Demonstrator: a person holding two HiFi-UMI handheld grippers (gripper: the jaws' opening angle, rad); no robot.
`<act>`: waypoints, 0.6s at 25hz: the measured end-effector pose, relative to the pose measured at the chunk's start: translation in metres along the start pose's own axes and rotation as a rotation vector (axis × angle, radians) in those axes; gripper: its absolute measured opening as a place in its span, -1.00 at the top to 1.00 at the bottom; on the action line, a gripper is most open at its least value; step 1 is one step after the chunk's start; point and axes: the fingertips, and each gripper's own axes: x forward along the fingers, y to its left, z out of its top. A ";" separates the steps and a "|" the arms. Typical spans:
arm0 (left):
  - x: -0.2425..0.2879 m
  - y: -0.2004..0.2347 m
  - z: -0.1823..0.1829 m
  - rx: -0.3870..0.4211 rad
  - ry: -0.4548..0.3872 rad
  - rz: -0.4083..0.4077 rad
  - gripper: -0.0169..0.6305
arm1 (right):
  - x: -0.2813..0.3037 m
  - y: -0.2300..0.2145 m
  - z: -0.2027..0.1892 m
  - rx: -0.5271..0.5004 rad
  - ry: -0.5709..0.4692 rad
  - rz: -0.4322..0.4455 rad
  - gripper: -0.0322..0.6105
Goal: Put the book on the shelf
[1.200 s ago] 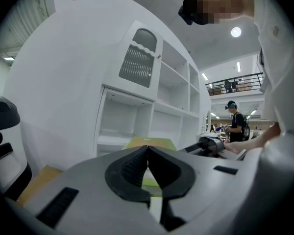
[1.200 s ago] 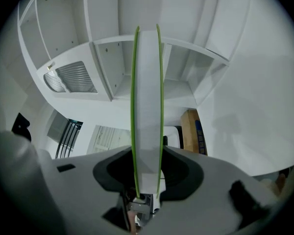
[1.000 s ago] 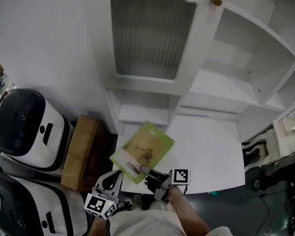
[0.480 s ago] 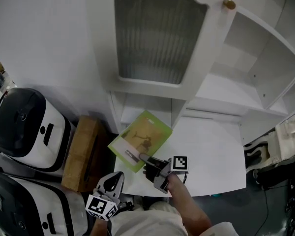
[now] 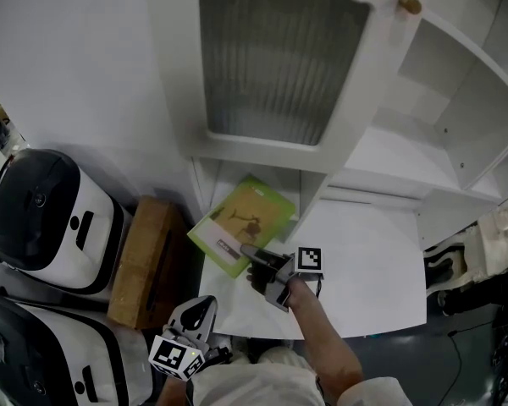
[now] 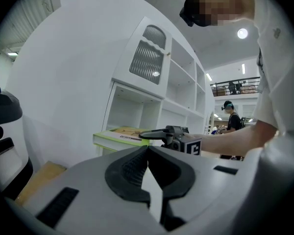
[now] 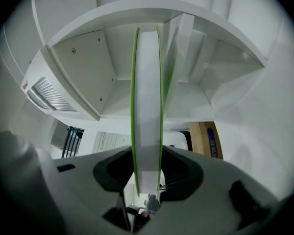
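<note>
Left gripper (image 5: 200, 309) is hanging low at the near left, beside the person's body. Its jaws are meeting at the tips with nothing between them.

Right gripper (image 5: 254, 255) is reaching forward at the end of a bare arm (image 5: 322, 345) and clamping the book (image 5: 241, 224) by its near corner. In the right gripper view the pads are pressing on both green covers and the white page edge is facing the camera.

The book is lying flat in the air over the left part of the white table (image 5: 364, 269), turned at an angle. Its far corner is sitting at the mouth of the low shelf compartment (image 5: 229, 180); whether it is inside cannot be told.

Left of the table a cardboard box (image 5: 140, 260) is standing on the floor. Two white machines with black tops are sitting further left, one (image 5: 34, 353) near and one (image 5: 42, 214) behind it.

Farther back a door with ribbed glass (image 5: 279, 66) is hanging above the low compartment. Open white shelves (image 5: 389, 142) are running off to the right of it, with a round brass knob (image 5: 409, 5) at the top edge.
</note>
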 end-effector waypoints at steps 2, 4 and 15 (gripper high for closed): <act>0.001 0.001 -0.002 -0.004 0.006 -0.002 0.92 | 0.002 -0.004 0.007 0.016 -0.007 0.004 0.43; 0.003 0.002 -0.003 -0.009 0.008 -0.003 0.92 | 0.003 -0.008 0.013 0.037 -0.023 0.004 0.43; 0.017 -0.002 -0.004 -0.007 0.021 -0.045 0.92 | 0.001 -0.013 0.036 0.056 -0.076 0.009 0.43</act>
